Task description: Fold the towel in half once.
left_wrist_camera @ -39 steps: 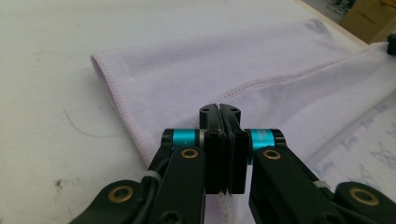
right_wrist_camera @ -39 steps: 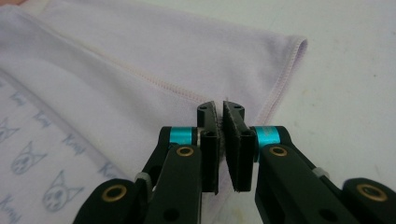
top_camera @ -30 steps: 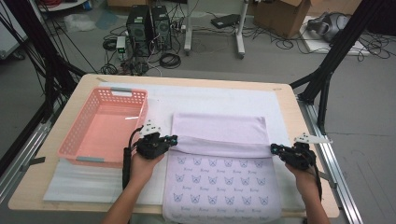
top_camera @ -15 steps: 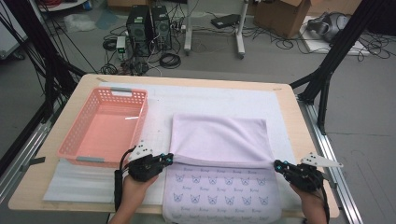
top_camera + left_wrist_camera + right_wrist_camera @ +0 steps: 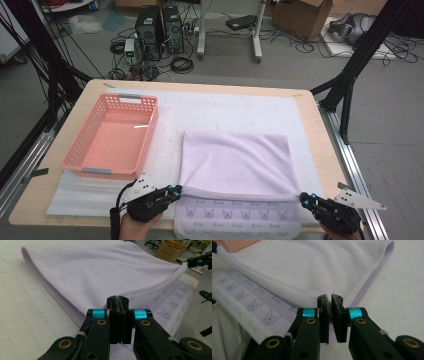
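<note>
You are in the middle of folding the towel (image 5: 235, 162) in half: each gripper pinches one corner of the far edge, now doubled over toward you. The left gripper (image 5: 176, 190) has its jaws clamped tight on the corner at about 7 o'clock of the folded panel, and the right gripper (image 5: 304, 198) holds the matching corner at about 5 o'clock; in the right gripper view its jaws are all but closed, with the hem (image 5: 294, 288) running into them.

By my reading the fold is not finished. A strip of the printed layer (image 5: 240, 215) still shows beyond the lifted edge at 6 o'clock. For the next move, carry both corners on toward yourself together, keep the edge taut between them, and lay it square on the near hem before you let go. If one hand leads, the fold will likely skew.

The towel is pale lilac, soft and plush, with a stitched hem. Its underside layer carries rows of small cat-face prints (image 5: 270, 317). It lies on the white mat (image 5: 235, 112) covering the table, at 3 o'clock of the empty pink basket (image 5: 85, 145), apart from it.
</note>
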The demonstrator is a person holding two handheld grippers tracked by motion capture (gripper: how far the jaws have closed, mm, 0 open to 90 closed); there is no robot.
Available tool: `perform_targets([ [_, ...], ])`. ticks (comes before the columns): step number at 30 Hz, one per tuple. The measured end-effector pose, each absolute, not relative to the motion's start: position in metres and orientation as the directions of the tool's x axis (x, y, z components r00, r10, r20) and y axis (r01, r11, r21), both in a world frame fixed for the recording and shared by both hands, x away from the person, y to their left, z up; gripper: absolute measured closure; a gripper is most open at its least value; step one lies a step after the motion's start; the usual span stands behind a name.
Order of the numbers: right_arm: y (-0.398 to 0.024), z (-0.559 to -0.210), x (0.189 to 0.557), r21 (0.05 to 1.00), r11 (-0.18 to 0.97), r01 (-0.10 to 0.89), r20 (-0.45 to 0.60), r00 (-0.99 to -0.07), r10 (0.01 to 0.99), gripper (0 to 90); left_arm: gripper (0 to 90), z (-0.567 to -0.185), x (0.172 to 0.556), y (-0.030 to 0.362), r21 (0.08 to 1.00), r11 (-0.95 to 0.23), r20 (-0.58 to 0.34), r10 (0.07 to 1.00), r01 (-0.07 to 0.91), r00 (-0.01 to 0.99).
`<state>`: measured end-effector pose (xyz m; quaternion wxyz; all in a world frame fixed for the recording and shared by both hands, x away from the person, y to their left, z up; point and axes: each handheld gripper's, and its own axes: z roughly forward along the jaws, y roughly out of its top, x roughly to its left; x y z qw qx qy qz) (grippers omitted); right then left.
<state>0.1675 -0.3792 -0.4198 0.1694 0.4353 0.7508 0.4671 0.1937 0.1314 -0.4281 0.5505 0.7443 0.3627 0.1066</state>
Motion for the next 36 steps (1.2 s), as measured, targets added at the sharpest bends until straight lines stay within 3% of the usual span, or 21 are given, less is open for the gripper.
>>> perform_targets([
  [9,-0.374,-0.419,0.133,0.839,0.228,0.495,0.141,-0.601,0.787,84.3,87.7,-0.435,0.171,0.139,0.879,-0.158,-0.259,0.632,0.449,0.73],
  [10,-0.374,-0.421,0.133,0.828,0.239,0.507,0.14,-0.601,0.787,81.9,84.9,-0.436,0.172,0.139,0.879,-0.152,-0.263,0.637,0.453,0.725],
  [12,-0.376,-0.426,0.137,0.818,0.227,0.528,0.152,-0.58,0.8,64.0,63.3,-0.437,0.181,0.137,0.866,-0.127,-0.296,0.652,0.485,0.698],
  [15,-0.382,-0.424,0.146,0.832,0.143,0.536,0.205,-0.537,0.819,57.8,49.0,-0.435,0.197,0.136,0.872,-0.099,-0.297,0.672,0.48,0.678],
  [17,-0.383,-0.421,0.153,0.838,0.136,0.528,0.194,-0.521,0.831,57.4,46.7,-0.433,0.209,0.135,0.872,-0.094,-0.291,0.688,0.48,0.665],
  [30,-0.361,-0.443,0.241,0.782,0.183,0.596,0.105,-0.414,0.904,66.6,43.1,-0.428,0.273,0.123,0.865,-0.055,-0.309,0.726,0.499,0.615],
  [34,-0.352,-0.448,0.257,0.761,0.231,0.607,0.069,-0.43,0.9,83.4,42.9,-0.43,0.285,0.121,0.86,-0.059,-0.311,0.727,0.507,0.612],
  [36,-0.355,-0.445,0.259,0.751,0.253,0.609,0.024,-0.408,0.913,86.3,42.8,-0.431,0.292,0.12,0.858,-0.061,-0.309,0.73,0.509,0.609],
])
